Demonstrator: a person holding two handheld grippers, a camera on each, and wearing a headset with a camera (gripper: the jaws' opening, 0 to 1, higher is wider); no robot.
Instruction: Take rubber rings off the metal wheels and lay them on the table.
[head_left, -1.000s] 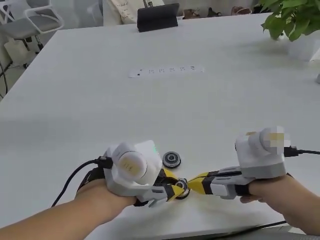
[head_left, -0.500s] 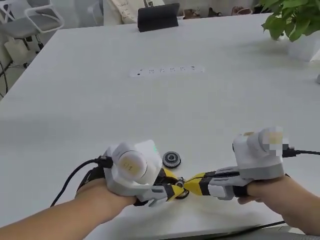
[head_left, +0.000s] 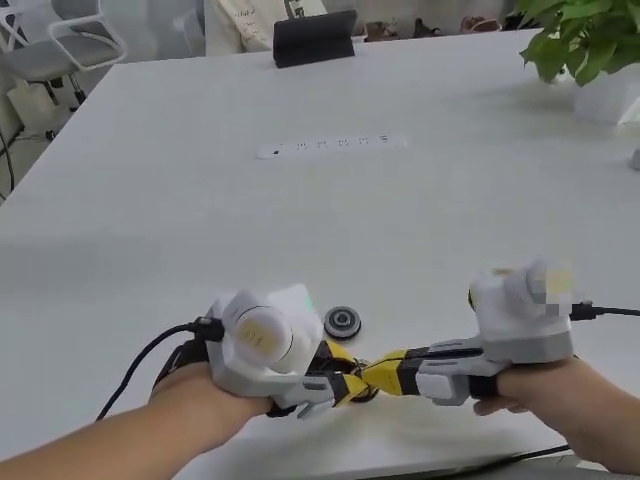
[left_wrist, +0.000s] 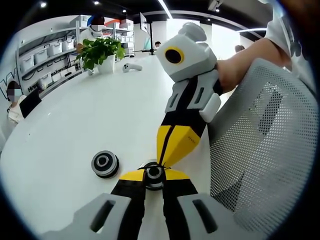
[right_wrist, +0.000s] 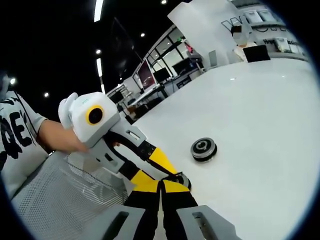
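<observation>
The person stands at the near edge of a big white table (head_left: 300, 220), a gripper in each hand, and the two tools meet tip to tip right in front of them. The left gripper (head_left: 342, 384) comes in from the left with its yellow jaws narrowed onto a small metal wheel (left_wrist: 153, 175), one jaw on each side, so the wheel is held between them just above the table edge. The right gripper (head_left: 375, 376) reaches in from the other side; its jaws are pressed almost together into a yellow point that touches the rim of that same wheel. From here I cannot tell whether they have the rubber ring nipped between them or are only resting against it. In the head view the held wheel is mostly hidden behind the crossed yellow tips. A second wheel (head_left: 342, 321) lies flat on the table just beyond the grippers, apart from both, its dark outer band still around a bright metal hub. No loose ring can be made out on the table. Further out, near the middle, a white power strip (head_left: 333, 144) lies flat. At the far edge a dark tablet (head_left: 315, 37) stands propped up, and a green plant (head_left: 580, 35) sits at the far right corner. The left gripper view takes in the grey mesh back of a chair (left_wrist: 260, 140) close beside the person.
</observation>
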